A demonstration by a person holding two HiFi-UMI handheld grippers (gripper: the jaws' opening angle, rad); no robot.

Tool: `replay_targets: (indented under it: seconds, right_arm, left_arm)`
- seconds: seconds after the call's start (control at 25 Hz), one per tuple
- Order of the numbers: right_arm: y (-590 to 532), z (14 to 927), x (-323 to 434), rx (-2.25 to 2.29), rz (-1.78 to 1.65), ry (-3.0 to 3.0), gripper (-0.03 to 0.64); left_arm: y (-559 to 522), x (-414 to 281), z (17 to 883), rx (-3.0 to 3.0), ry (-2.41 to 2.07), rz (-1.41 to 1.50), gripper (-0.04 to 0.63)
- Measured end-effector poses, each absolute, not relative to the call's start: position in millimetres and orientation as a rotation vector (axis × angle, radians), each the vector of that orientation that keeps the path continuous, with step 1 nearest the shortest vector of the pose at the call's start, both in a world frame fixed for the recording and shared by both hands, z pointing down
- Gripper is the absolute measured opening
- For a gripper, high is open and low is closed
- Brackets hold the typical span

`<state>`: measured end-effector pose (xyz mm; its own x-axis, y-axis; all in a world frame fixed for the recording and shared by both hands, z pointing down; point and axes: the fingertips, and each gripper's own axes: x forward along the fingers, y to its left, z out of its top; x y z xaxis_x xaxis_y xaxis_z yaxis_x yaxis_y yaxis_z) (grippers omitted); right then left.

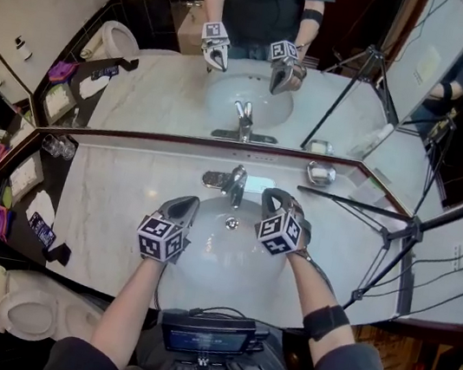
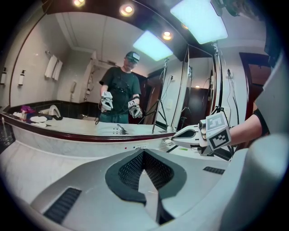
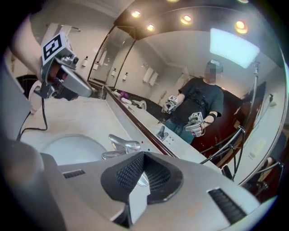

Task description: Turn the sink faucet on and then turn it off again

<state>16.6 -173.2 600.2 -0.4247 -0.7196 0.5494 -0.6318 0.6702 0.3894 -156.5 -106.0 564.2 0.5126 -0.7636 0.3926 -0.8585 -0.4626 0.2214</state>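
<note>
Behind the basin: the faucet (image 1: 234,185) sits at the back rim of the sink basin (image 1: 227,262), on the mirror side, about centred.
Faucet base: a chrome plate whose long side runs left to right along the basin's back rim.
Faucet long axis: from the mirror side out over the basin; the spout points toward the person.
Faucet lever: on top of the body. In the right gripper view it shows as a chrome bar above the spout, and the tilt is hard to judge.
Left gripper (image 1: 186,205): over the basin's left half, near the faucet but apart from it. Its jaws are closed together with nothing between them.
Right gripper (image 1: 272,197): over the basin's right back edge, just right of the faucet and not touching it. Its jaws are closed and empty.
In the way: in the right gripper view, that gripper's own jaws cover the faucet's base.
Drain (image 1: 232,222): in the basin, just in front of the spout.
Counter (image 1: 115,195): pale marble around the basin.
Mirror (image 1: 167,99): behind the basin, repeating the faucet and both grippers.
Tripod (image 1: 388,250): on the counter right of the basin, with one dark leg lying toward the back.
Metal cup (image 1: 320,174): right of the basin, against the mirror.
Glass tumblers (image 1: 59,147): well left of the basin.
Toilet (image 1: 27,304): on the floor, left of the basin.
</note>
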Motion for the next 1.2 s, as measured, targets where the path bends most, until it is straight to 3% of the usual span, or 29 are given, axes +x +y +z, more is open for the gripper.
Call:
replay_targets:
  seconds: [0.48,1.2]
  right_arm:
    - [-146.2,587.9,91.2,1.319,0.243,-2.259,0.019]
    - [-126.7,615.0,117.8,1.337,0.280,-2.240,0.020]
  left_arm:
    - [-102.7,-163.0,554.2,2.364,-1.362,0.282,0.000]
    - [-96.5,-152.6,552.7,2.422,-1.334,0.310,0.000]
